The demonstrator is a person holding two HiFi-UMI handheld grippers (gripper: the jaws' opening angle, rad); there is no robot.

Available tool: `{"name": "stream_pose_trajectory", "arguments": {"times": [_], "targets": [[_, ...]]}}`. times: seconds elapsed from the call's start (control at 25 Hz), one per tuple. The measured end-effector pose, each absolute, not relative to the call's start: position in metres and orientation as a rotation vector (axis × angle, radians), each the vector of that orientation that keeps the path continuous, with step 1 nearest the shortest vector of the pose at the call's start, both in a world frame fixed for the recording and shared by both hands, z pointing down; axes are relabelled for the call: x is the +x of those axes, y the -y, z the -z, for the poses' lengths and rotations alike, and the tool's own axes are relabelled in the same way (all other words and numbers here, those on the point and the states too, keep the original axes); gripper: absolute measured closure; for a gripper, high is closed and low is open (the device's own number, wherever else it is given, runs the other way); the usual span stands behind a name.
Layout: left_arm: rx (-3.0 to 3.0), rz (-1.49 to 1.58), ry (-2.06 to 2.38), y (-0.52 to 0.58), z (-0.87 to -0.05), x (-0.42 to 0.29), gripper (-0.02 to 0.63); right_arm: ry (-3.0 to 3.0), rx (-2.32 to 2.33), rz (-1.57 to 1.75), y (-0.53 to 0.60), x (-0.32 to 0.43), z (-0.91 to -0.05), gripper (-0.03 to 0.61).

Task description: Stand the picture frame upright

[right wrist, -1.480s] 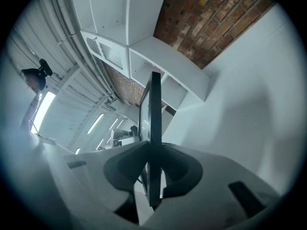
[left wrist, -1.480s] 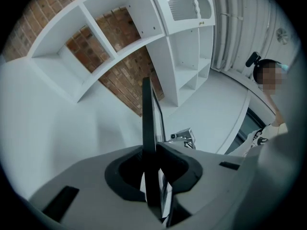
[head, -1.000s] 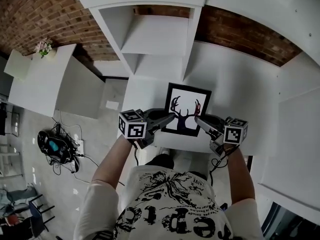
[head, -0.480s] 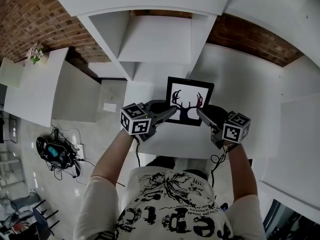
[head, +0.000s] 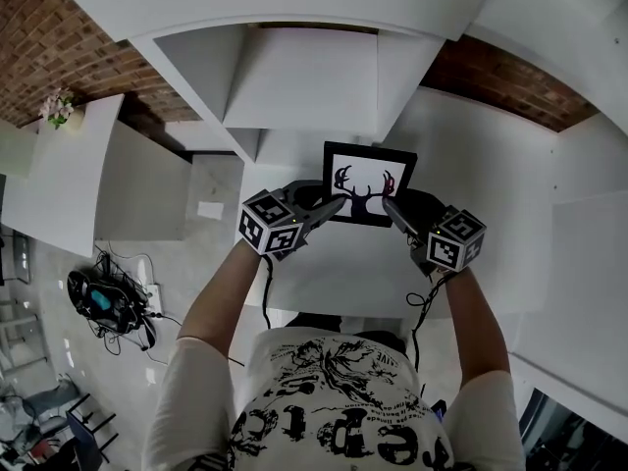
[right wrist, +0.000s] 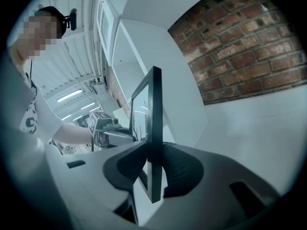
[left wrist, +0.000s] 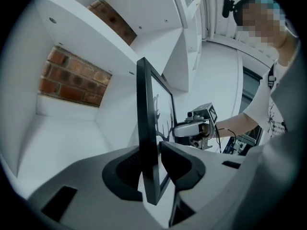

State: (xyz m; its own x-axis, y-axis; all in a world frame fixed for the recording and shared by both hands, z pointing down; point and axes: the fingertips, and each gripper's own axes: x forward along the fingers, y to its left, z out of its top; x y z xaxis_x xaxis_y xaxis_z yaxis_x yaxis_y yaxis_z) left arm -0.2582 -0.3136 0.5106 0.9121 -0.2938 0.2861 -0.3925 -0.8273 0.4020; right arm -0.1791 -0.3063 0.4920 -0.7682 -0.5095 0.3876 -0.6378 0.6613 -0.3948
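Note:
A black picture frame (head: pixel 368 183) with a deer-antler print stands upright on the white shelf top (head: pixel 343 273). My left gripper (head: pixel 332 204) is at its left edge and my right gripper (head: pixel 391 206) at its right edge. In the left gripper view the frame's edge (left wrist: pixel 146 128) sits between the jaws, which are opening; a thin gap shows beside the near pad. In the right gripper view the frame's edge (right wrist: pixel 154 119) is still touched on both sides by the jaws, which are also opening.
Open white shelf compartments (head: pixel 304 77) rise just behind the frame, with a brick wall (head: pixel 510 77) beyond. A white table (head: pixel 78 165) stands at the left, with a small flower pot (head: pixel 59 106) on it. Cables and a device (head: pixel 103 297) lie on the floor.
Both grippers carried the frame away from me toward the shelf compartments. It now looks shorter from above, more upright.

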Motion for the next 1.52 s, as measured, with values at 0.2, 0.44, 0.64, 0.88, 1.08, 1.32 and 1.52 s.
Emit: {"name": "stream_pose_trajectory", "arguments": {"times": [0.2,0.44,0.64,0.88,1.08,1.32,1.52], "targets": [[2.664,-0.357,0.509,0.326,-0.522,-0.263,0.495,2.596,0.929,-0.685,0.318,-0.186,-0.505,0.474],[2.658,-0.461,0.547,0.34,-0.543,-0.269,0.48,2.579,0.927,-0.689,0.331,-0.192,-0.525,0.474],[2.652,-0.508,0.585,0.346,-0.557,-0.273,0.479,2.563,0.929,-0.689,0.338,-0.196,-0.542,0.468],[2.672,-0.517,0.639,0.349,-0.567,-0.271,0.477,2.547,0.941,-0.658,0.343,-0.195,-0.556,0.457],[2.671,-0.567,0.669,0.354,-0.58,-0.272,0.469,2.523,0.957,-0.664,0.347,-0.195,-0.568,0.454],[2.689,-0.567,0.691,0.358,-0.581,-0.272,0.462,2.516,0.962,-0.637,0.351,-0.195,-0.568,0.453],[2.702,-0.579,0.717,0.365,-0.58,-0.273,0.459,2.512,0.987,-0.624,0.357,-0.195,-0.567,0.443]]}}
